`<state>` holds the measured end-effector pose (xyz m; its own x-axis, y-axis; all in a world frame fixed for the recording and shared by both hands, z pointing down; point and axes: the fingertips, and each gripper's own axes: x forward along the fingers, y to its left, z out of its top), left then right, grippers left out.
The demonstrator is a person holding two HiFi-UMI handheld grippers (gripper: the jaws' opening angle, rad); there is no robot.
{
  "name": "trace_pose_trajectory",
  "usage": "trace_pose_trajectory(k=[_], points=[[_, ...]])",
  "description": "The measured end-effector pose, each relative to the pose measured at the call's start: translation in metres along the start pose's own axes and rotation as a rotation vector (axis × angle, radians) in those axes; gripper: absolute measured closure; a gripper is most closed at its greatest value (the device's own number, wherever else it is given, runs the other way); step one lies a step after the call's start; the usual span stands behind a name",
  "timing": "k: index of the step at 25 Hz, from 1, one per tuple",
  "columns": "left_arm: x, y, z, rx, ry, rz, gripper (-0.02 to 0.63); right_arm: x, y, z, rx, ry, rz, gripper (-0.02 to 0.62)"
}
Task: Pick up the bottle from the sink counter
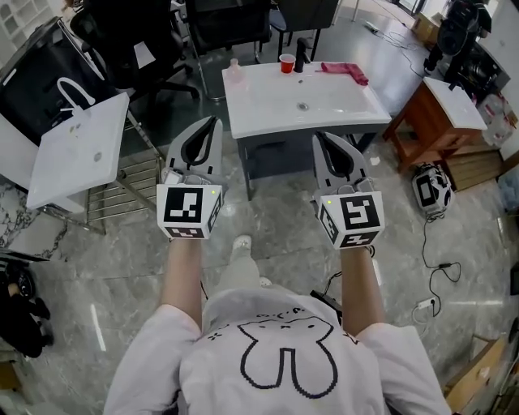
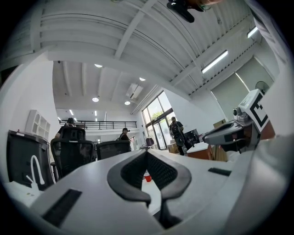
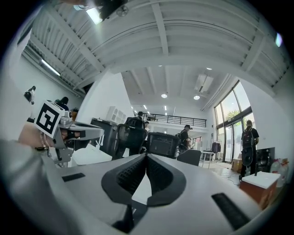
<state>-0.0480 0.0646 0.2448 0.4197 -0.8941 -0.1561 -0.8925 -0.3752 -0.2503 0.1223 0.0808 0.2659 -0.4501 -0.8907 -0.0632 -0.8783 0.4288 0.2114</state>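
Observation:
The clear, pink-tinted bottle (image 1: pixel 235 74) stands at the back left corner of the white sink counter (image 1: pixel 268 109), ahead of me. Further right on the counter are a red cup (image 1: pixel 287 62), a black faucet (image 1: pixel 302 55) and a red cloth (image 1: pixel 345 71). My left gripper (image 1: pixel 214 121) is held short of the counter's front left edge, jaws shut and empty. My right gripper (image 1: pixel 319 138) is level with it near the front right edge, also shut and empty. In the left gripper view the shut jaw tips (image 2: pixel 147 151) frame the red cup (image 2: pixel 147 177).
A second white basin (image 1: pixel 77 150) leans on a metal rack at the left. Black office chairs (image 1: pixel 227 20) stand behind the counter. A wooden cabinet (image 1: pixel 438 113), a helmet (image 1: pixel 430 188) and cables lie on the floor at the right. People stand far off.

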Motion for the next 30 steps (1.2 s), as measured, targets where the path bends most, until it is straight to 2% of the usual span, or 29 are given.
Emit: trace_pose_trajectory(k=[7, 12, 23, 30], points=[[0.053, 0.006, -0.012, 0.011, 0.007, -0.016, 0.598, 0.025, -0.036, -0.010, -0.006, -0.006, -0.059, 0.568], [0.099, 0.024, -0.026, -0.006, -0.004, -0.025, 0.598, 0.063, -0.061, -0.018, -0.011, 0.001, -0.083, 0.568], [0.234, 0.100, -0.075, -0.050, 0.025, -0.011, 0.598, 0.200, -0.126, -0.041, 0.011, 0.014, -0.115, 0.566], [0.310, 0.148, -0.113, -0.075, 0.047, -0.028, 0.597, 0.288, -0.150, -0.061, 0.030, 0.039, -0.127, 0.566]])
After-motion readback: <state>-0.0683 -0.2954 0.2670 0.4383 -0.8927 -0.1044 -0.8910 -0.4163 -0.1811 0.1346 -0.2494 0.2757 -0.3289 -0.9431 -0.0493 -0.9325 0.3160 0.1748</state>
